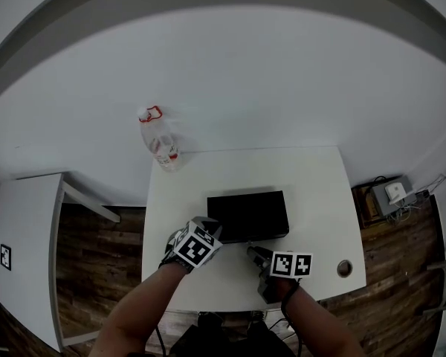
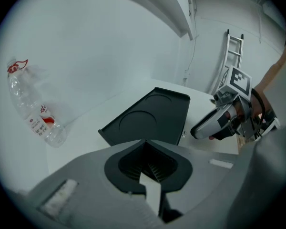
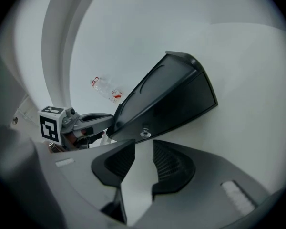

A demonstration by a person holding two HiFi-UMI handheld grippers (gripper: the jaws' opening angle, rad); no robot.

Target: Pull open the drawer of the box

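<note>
**Right gripper** (image 3: 143,159): the 2 jaws are spread wide, with nothing between the pads. Just beyond the tips, a small silver knob (image 3: 145,133) is seen on the near face of a flat black rectangular box (image 3: 167,99). The knob is not yet enclosed.

**Left gripper** (image 2: 147,163): the jaws are drawn together and nothing is held. It is placed at the near left corner of the box; contact cannot be resolved.

**Setting:** the box lies near the middle of a white table (image 1: 320,199), and its drawer (image 3: 181,111) faces near and is apparently fully closed. A clear plastic bottle with a red label (image 1: 160,141) is set at the far left corner, well apart.

**Handling, as judged:** the box is taken to be stiff, light and smooth-shelled. It is therefore likely to slide toward the near edge when the drawer is pulled, unless it is braced. Hold is best taken on the knob alone, across its stem. The knob is small, hard and probably slippery, so it should be seated deep between the ribbed pads.
</note>
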